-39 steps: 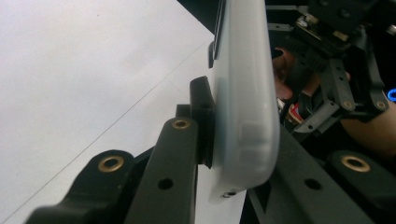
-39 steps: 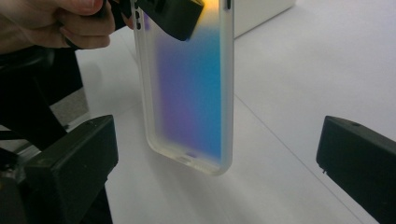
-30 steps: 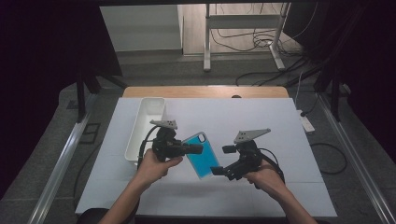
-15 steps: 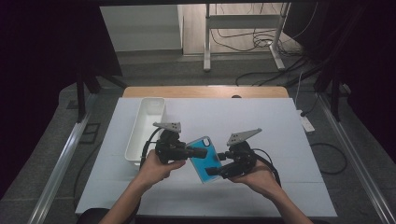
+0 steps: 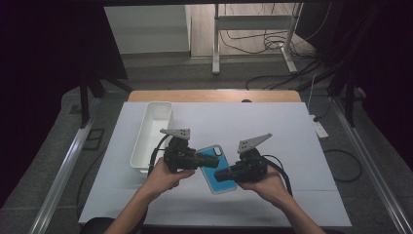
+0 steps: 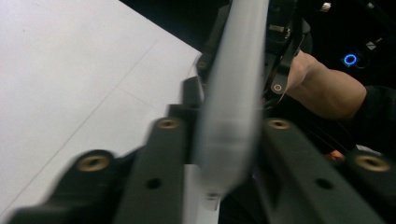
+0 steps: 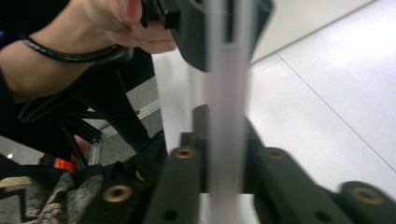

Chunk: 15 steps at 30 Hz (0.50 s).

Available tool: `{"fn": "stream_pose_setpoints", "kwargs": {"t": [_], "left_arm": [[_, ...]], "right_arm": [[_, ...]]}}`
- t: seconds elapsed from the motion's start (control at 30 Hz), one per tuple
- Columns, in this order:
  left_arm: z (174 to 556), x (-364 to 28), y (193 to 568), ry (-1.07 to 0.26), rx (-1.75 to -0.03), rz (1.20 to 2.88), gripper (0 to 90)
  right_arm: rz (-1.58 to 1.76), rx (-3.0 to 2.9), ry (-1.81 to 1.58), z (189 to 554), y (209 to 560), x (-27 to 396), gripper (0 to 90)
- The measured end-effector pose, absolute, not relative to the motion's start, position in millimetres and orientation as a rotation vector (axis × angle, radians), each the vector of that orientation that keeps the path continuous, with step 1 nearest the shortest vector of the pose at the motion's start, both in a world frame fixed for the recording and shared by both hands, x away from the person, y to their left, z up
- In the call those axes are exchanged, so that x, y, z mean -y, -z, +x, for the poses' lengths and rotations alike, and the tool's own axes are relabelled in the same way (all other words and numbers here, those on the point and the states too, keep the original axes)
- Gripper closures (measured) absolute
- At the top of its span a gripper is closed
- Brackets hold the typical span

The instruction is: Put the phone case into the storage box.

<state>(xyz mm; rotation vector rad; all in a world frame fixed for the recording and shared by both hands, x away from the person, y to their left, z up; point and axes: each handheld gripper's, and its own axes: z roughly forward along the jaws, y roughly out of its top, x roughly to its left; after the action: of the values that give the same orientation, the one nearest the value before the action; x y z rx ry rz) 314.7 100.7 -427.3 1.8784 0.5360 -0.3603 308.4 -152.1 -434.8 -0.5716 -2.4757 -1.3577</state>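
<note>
- Since a second earlier, the right gripper [image 5: 221, 174] had come in to the blue phone case [image 5: 215, 168] and its jaws had just closed on the case's lower end, at about 5 o'clock from the case's middle
- The left gripper [image 5: 203, 159], at 9 o'clock of the case, had just been loosening; its jaws stood narrow with the case edge between them [image 6: 231, 112], grip uncertain
- Likely a hand-over, left to right
- The case hung above the white table [image 5: 292, 126], the white bin [image 5: 148, 136] at 10 o'clock
- No readable writing
</note>
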Motion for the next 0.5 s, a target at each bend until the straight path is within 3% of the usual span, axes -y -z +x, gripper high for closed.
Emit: {"fn": "stream_pose_setpoints", "kwargs": {"t": [0.23, 0.5], "left_arm": [[313.8, -100.1, 426.3, 0.314, -0.572, 1.880, 67.0], [312.6, -103.1, 421.7, 0.207, -0.631, 1.881, 41.2]], "right_arm": [[-0.596, 2.525, 1.353, 305.8, 430.6, 152.4, 85.7], [-0.658, 2.630, 1.414, 302.5, 426.5, 155.6, 85.7]]}}
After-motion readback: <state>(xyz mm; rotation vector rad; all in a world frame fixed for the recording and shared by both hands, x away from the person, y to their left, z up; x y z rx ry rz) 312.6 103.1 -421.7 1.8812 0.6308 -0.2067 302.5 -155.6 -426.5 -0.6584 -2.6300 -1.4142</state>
